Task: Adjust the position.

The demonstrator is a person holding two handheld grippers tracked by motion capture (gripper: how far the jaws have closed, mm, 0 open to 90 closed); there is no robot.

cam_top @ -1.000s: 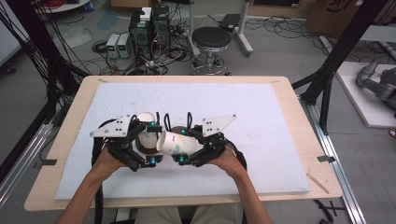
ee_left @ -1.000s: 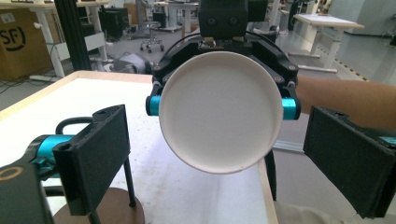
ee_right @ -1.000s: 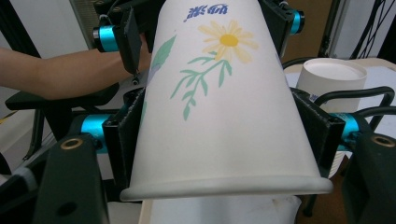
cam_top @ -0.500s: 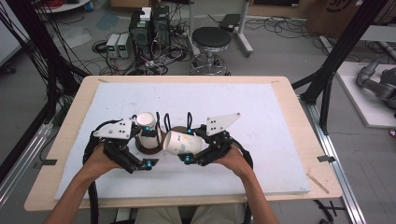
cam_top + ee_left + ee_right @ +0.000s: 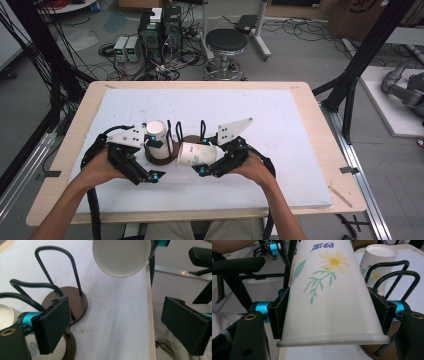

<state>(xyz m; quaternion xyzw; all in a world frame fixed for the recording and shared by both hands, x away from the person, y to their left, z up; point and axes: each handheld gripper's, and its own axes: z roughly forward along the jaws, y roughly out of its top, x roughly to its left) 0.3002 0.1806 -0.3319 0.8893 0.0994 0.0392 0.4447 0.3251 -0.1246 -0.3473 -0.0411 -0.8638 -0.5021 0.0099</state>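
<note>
The brown wooden base (image 5: 165, 159) of a cup rack sits on the white mat (image 5: 280, 130) near the person's edge of the table (image 5: 75, 125), and everything else gathers around it. From that base rise black wire loops (image 5: 178, 131); in the left gripper view the loops (image 5: 57, 267) arch up from the same dark disc (image 5: 75, 302). An upside-down paper cup (image 5: 157, 136) stands on the left part of the base, its flat bottom facing up; the right gripper view shows this standing cup (image 5: 378, 262) behind two of the wire loops (image 5: 397, 275), printed with a faint flower. Just right of the base, a second paper cup (image 5: 195, 154) lies tipped on its side, its closed end pointing toward the base. The right gripper (image 5: 220, 162) pinches this flowered cup (image 5: 332, 297) across its body, both black pads pressed flat against the wall near the rim, with the yellow daisy and blue lettering facing the camera. The left gripper (image 5: 142, 165) sits at the left of the base, beside the standing cup; its jaws stand spread wide apart with nothing between them, one pad (image 5: 51, 323) close over the base and the other pad (image 5: 186, 328) out past the mat's edge. In that left gripper view the white round bottom of the held cup (image 5: 121, 256) hangs above the mat beyond the base. Both hands (image 5: 100, 170) grip the tools from the near side of the base.
</note>
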